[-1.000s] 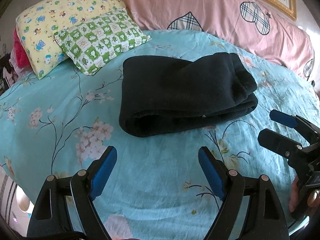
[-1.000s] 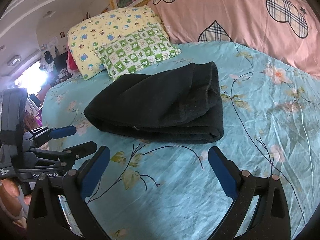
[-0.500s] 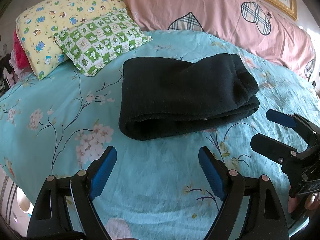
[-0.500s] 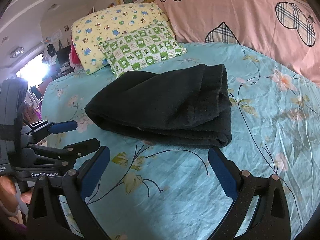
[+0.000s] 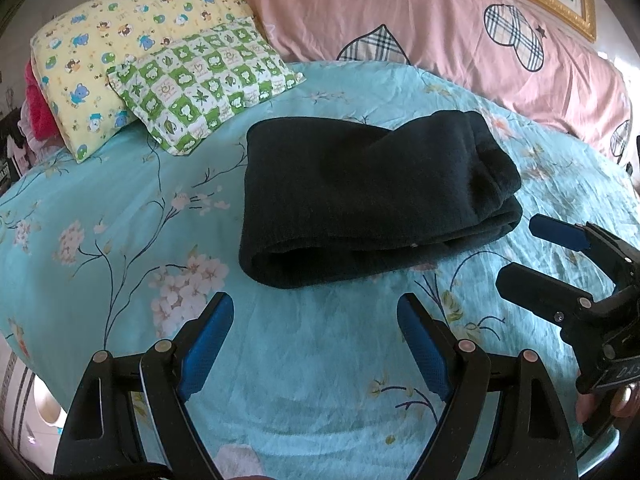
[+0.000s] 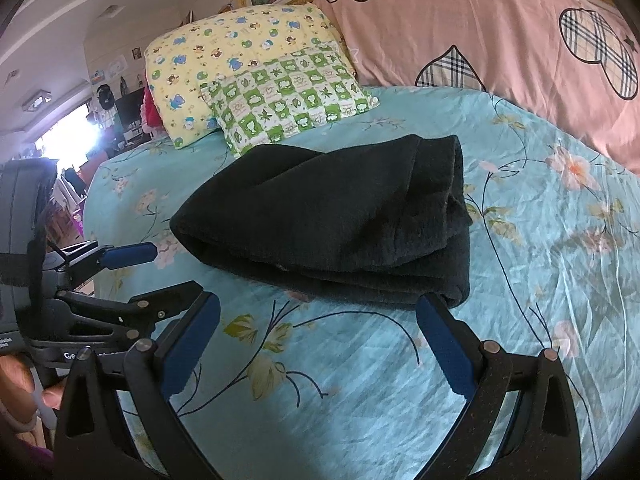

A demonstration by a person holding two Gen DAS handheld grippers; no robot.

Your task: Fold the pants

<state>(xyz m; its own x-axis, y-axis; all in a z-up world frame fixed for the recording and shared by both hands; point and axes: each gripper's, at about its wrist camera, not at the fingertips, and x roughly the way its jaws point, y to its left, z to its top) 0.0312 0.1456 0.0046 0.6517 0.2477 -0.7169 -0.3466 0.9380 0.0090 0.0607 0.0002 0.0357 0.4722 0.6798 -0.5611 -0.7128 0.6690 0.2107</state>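
Your left gripper (image 5: 314, 322) and right gripper (image 6: 318, 322) gape wide, empty; folded pants (image 5: 360, 200) mid-frame; only right view shows window (image 6: 66, 136) at left.

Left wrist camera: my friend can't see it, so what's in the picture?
Folded black pants lie on a flowery blue bedsheet. The open left gripper hovers near them, empty, with the open right gripper beside it.

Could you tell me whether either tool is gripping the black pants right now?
No, both the left tool and right tool hang open above the sheet, short of the folded black pants.
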